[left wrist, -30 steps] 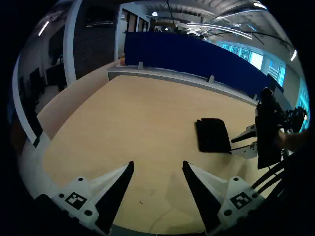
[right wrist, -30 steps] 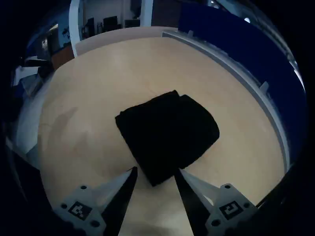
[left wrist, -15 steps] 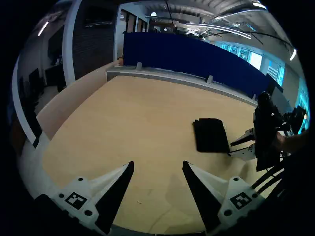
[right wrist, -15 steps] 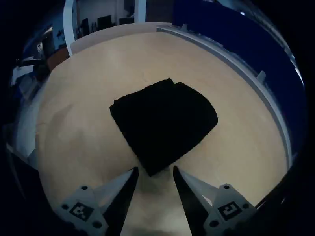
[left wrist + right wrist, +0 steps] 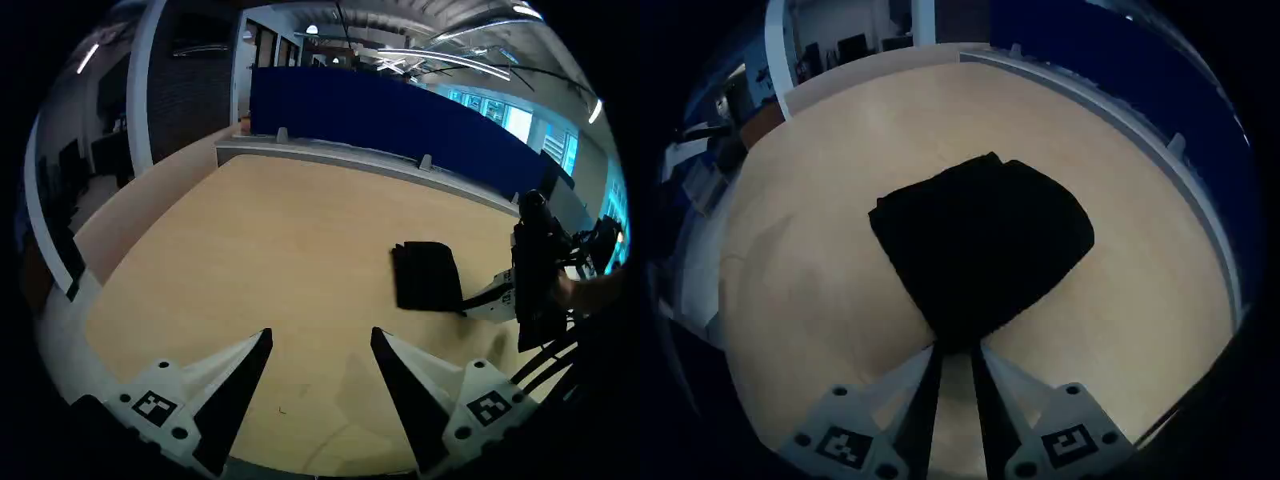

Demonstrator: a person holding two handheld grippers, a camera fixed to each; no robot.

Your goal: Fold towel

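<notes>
Lying folded into a compact dark block, a black towel point(image 5: 980, 240) is seen on a pale wooden surface point(image 5: 824, 160). Its near corner is pinched between the fingers of the right hand-held gripper point(image 5: 956, 350), which are drawn narrow, with a slim strip of wood visible between them lower down. In the left gripper view the left hand-held gripper point(image 5: 321, 331) is held wide, its fingers spread far apart over bare wood, and is kept low over the surface, well apart from the towel. From that side the towel is shown off to the right, lying flat. The right hand-held gripper's pale fingers are seen meeting its nearer edge, and a hand point(image 5: 588, 290) is wrapped around the dark handle behind them. A long blue partition point(image 5: 376, 108) is set along the far edge of the surface, and ceiling lights point(image 5: 444, 58) are strung above it.
</notes>
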